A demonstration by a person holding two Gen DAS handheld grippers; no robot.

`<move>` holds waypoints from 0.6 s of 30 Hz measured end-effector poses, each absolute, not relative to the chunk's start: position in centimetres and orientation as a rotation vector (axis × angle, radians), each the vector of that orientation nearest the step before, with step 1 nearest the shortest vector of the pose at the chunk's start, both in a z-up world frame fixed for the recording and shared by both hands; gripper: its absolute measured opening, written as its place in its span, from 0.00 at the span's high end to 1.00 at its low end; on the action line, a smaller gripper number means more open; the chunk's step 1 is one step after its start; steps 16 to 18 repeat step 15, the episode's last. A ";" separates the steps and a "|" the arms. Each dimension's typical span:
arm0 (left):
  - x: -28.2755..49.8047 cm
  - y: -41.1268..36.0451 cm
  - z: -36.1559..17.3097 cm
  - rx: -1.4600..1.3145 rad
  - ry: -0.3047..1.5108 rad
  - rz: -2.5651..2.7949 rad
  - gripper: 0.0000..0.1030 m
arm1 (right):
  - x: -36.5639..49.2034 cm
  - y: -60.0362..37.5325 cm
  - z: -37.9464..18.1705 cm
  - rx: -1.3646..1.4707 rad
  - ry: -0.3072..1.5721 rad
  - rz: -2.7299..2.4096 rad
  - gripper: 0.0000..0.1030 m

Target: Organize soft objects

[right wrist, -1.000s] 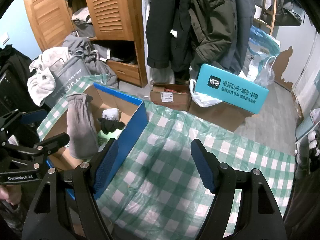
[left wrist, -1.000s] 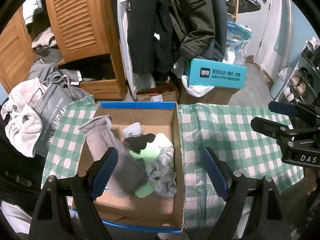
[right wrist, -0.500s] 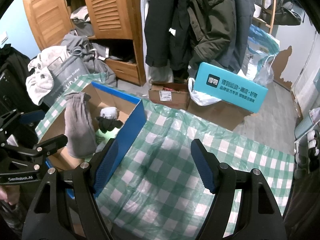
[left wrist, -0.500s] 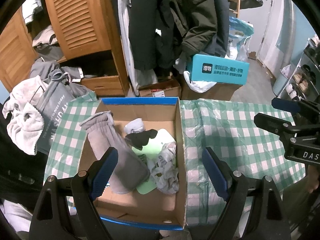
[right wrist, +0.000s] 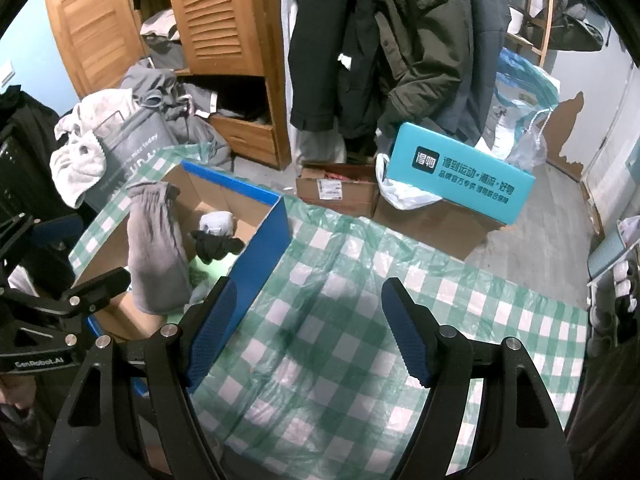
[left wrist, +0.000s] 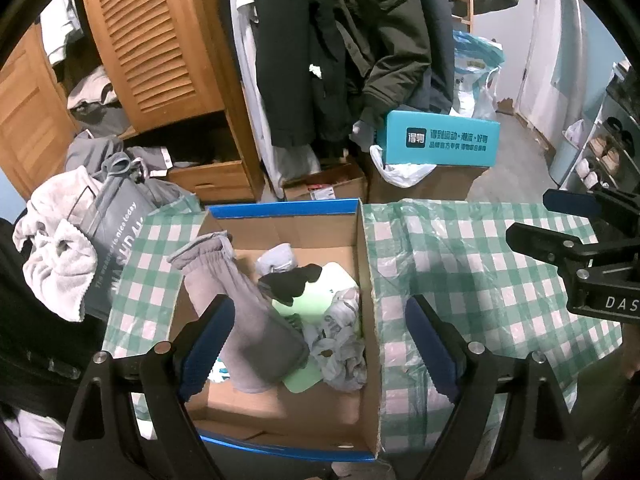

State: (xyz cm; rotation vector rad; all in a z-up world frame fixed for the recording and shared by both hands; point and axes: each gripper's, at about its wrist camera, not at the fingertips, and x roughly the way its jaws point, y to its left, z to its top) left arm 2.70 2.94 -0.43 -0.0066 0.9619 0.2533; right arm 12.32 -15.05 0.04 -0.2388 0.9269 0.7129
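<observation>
Nothing's moved since a second ago: both grippers hang still. Left gripper [left wrist: 320, 340] hovers over the box [left wrist: 370, 320], jaws wide and empty, grey sock [left wrist: 244, 320] and crumpled cloths [left wrist: 340, 348] inside. Right gripper [right wrist: 308, 332] waits, jaws wide, above the checkered counter [right wrist: 360, 280].

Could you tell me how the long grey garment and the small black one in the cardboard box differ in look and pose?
The long grey garment is pale grey and by far the larger; the small black one is dark and compact. The grey garment leans up against the box's left wall, its cuff poking above the rim, while the black one lies low on a light green item. Both are soft, inside the box, and untouched by either gripper.
</observation>
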 end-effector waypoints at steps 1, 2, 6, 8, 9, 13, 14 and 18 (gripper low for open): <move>2.7 2.9 -0.4 -0.007 0.961 0.252 0.14 | 12.3 -15.0 0.0 -0.238 0.928 0.712 0.28; 2.7 2.9 -0.4 -0.007 0.960 0.251 0.14 | 12.3 -15.0 0.0 -0.238 0.929 0.713 0.28; 2.7 2.7 -0.3 0.004 0.951 0.247 0.14 | 12.4 -15.1 -0.1 -0.241 0.931 0.712 0.28; 2.8 2.6 -0.3 0.016 0.953 0.248 0.14 | 12.3 -14.9 -0.1 -0.238 0.931 0.711 0.28; 2.8 2.6 -0.3 0.021 0.956 0.249 0.14 | 12.3 -15.0 -0.1 -0.238 0.932 0.711 0.28; 2.8 2.3 -0.2 0.026 0.954 0.242 0.14 | 12.3 -15.0 -0.2 -0.241 0.930 0.709 0.28; 2.8 2.4 -0.2 0.025 0.953 0.242 0.14 | 12.3 -15.0 -0.2 -0.240 0.930 0.710 0.28; 2.8 2.4 -0.2 0.025 0.952 0.243 0.14 | 12.3 -15.0 -0.2 -0.240 0.930 0.710 0.28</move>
